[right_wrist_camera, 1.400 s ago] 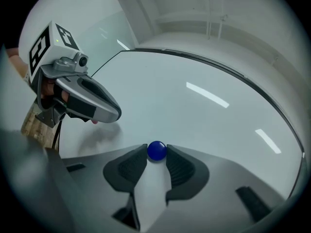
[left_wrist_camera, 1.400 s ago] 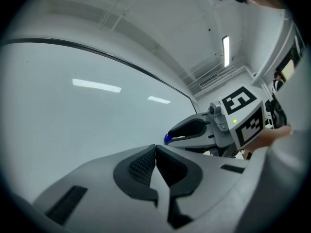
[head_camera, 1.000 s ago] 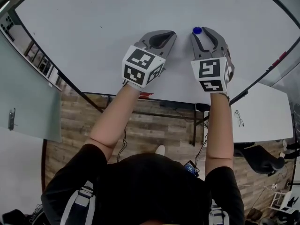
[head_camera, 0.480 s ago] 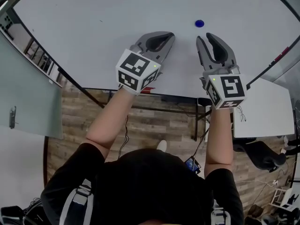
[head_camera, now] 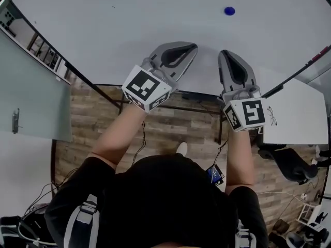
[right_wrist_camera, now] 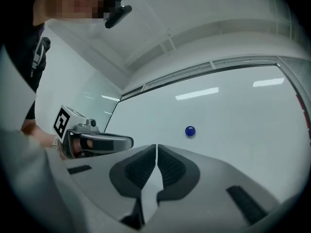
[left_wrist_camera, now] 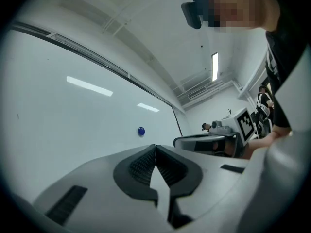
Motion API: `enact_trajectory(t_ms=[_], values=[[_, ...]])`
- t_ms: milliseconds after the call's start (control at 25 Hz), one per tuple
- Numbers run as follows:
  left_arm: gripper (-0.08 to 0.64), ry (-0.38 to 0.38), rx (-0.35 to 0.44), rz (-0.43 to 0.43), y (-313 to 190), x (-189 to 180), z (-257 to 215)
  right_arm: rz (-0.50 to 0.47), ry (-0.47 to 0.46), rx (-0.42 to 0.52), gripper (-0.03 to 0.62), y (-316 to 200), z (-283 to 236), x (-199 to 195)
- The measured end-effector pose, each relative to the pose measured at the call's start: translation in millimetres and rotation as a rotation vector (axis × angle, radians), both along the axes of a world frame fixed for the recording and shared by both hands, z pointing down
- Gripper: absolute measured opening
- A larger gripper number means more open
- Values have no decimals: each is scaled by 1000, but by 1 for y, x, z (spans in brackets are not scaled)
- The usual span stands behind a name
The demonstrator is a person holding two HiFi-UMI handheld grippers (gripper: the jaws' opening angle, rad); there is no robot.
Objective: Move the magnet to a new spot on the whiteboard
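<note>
A: Where's the magnet [head_camera: 229, 11]?
B: On the whiteboard [head_camera: 129, 14], far and to the right. It's a small blue dot sitting alone, with nothing touching it.
A: And the grippers?
B: Both are well short of it, down by the whiteboard's near edge. The right gripper [head_camera: 225, 53] has just been closing; its jaws meet at the tips with nothing between them. The left gripper [head_camera: 193, 47], just to its left, has its jaws together too — empty.
A: So the move is done?
B: I'd judge so — the magnet holds by itself and neither gripper is on it. Whether that spot is a new one, these views alone can't say.
A: Anything left?
B: Little, by my reckoning: pull both grippers clear, unless another shift is wanted.
</note>
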State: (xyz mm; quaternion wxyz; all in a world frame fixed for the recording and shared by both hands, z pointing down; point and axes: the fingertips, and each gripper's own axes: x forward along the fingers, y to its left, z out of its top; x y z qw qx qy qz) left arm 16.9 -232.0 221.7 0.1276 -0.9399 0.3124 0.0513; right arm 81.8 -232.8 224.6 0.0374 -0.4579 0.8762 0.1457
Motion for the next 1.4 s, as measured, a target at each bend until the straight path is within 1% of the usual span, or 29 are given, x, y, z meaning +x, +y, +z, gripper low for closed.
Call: enact_trajectory(t_ms=[200,320,440,600,800,1040,1400], values=[[5,14,-49,-3,11,-12,27,-39,-30,-30,2,20,33,-5],[5,37,-92,-8,16,-18,43,-62,-34,-66,0,32,55,-10],[5,50,-117,-4,22,-21,55,-61,-36,-98,-3,38,73,-12],[5,32,-123,20,31,-18,73,-32,-18,-99,-3,41,91,-13],[5,14,-135,46,44,-12,95,-47,-24,-105,-3,52,100,-18],[5,17,-141,61,50,-8,106,-64,-52,-119,-3,56,103,-15],[5,6,-136,48,50,-13,110,-94,-75,-148,-2,54,107,-13]])
